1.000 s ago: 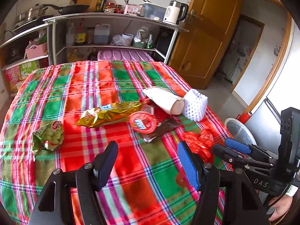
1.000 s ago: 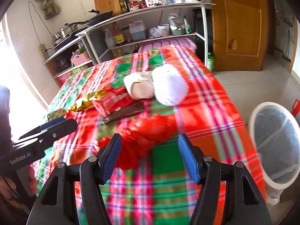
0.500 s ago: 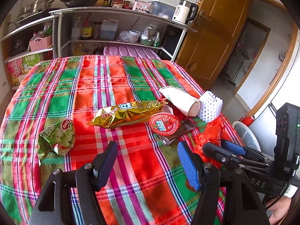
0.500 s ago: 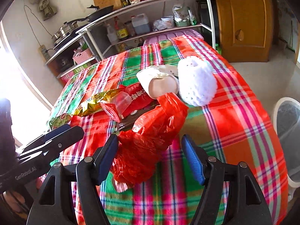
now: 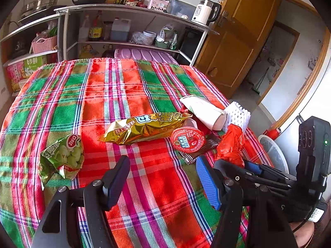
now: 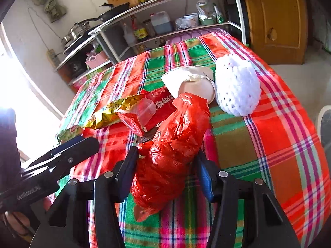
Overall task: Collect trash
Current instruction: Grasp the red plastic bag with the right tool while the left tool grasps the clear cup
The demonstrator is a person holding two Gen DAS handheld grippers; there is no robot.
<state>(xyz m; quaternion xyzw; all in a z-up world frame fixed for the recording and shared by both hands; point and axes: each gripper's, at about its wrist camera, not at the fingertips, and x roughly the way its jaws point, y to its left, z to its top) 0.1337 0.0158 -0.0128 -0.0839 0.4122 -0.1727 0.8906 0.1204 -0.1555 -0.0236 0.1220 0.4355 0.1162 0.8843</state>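
My right gripper [image 6: 166, 155] is closing its jaws on a crumpled red plastic bag [image 6: 173, 144] that fills the gap, and both pads touch it. The left wrist view shows the same bag [image 5: 231, 142] sticking up from the right gripper [image 5: 238, 163]. My left gripper [image 5: 162, 165] hangs open over the plaid tablecloth [image 5: 124, 86] with nothing between its fingers. Beyond it lie a gold snack wrapper [image 5: 144, 127], a green snack bag [image 5: 64, 157], a red-lidded cup [image 5: 187, 140], a white paper cup [image 5: 204, 111] and a white foam net [image 5: 238, 115].
A white-rimmed trash bin [image 5: 273, 155] stands on the floor off the table's right edge. A metal shelf [image 5: 132, 8] with pans, bottles and a kettle runs behind the table. A wooden door [image 5: 238, 41] is at the back right.
My right gripper has moved forward around the red bag and its jaws have narrowed onto it. The left gripper has drifted slightly forward over the cloth, still open.
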